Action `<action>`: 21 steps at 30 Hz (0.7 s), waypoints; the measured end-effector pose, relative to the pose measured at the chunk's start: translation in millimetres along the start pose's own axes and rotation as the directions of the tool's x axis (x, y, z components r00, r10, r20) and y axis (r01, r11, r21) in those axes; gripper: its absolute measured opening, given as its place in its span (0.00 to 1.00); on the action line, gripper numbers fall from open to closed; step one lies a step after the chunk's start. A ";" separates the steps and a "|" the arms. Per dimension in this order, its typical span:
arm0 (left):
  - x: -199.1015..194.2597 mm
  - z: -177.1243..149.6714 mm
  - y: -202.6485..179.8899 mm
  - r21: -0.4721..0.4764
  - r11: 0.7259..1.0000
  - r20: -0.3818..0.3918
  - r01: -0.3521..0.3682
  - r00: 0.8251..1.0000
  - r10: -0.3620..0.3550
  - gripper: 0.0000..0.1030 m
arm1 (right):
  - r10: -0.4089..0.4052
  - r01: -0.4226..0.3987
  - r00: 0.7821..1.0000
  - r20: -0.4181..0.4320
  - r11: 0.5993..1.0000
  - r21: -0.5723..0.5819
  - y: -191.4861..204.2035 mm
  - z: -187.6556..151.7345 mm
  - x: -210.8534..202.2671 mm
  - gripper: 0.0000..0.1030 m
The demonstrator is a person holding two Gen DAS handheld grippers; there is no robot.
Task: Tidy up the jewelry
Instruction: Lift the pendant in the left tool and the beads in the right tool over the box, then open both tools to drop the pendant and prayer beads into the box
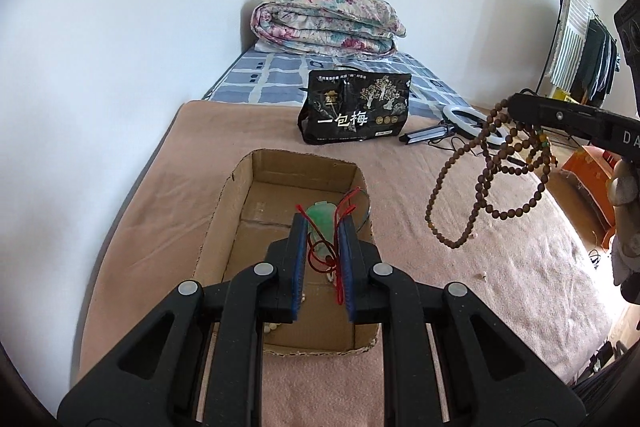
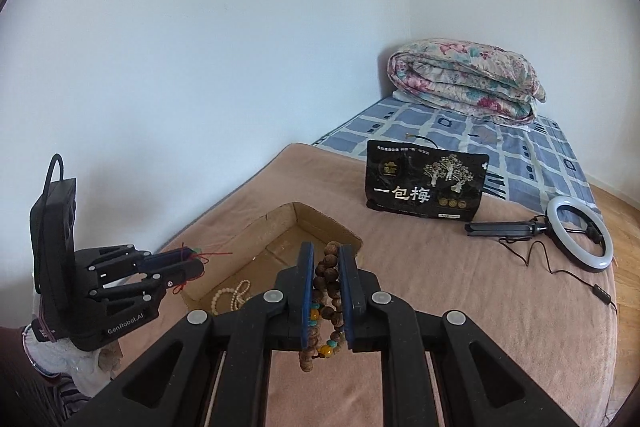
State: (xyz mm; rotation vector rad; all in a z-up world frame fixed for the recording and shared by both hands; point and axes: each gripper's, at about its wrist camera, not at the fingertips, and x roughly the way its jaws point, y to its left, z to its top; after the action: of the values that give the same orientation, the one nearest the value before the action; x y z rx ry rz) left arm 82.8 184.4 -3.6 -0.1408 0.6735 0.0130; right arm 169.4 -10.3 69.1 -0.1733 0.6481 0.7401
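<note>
Over the open brown cardboard box [image 1: 280,259] on the pink blanket [image 1: 460,267], the left gripper [image 1: 323,227] clamps a green pendant on red cord [image 1: 322,225]. To its right, beyond the box's edge, the right gripper [image 2: 325,259] grips a long brown wooden bead strand [image 1: 480,183] dangling above open blanket. A string of white beads [image 2: 232,297] lies at the box's near end.

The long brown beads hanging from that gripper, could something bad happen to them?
Maybe. The brown bead strand dangles in loops from the right gripper, off to the side of the cardboard box, so loops might miss it or snag its rim. The left gripper holds a red-corded green pendant nearby; cords could tangle.
</note>
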 end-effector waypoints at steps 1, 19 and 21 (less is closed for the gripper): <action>1.1 -0.8 3.1 -0.002 1.000 -0.003 -0.005 1.000 0.005 0.14 | 0.005 -0.005 1.000 -0.002 1.000 -0.001 3.0 2.3 5.3 0.10; 42.6 -16.3 39.2 -0.121 0.993 -0.111 0.000 0.994 -0.013 0.14 | 0.016 -0.017 0.997 -0.081 1.000 -0.003 29.6 23.3 109.8 0.10; 45.1 -17.2 38.1 -0.121 0.993 -0.120 0.001 0.993 -0.016 0.14 | 0.014 -0.014 0.996 -0.089 1.000 0.004 28.5 24.5 118.9 0.10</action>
State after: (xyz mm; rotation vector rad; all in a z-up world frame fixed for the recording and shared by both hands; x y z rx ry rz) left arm 105.2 218.3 -49.7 -0.2626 0.7930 0.0374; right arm 228.0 87.6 18.8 -0.1999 0.7359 0.7479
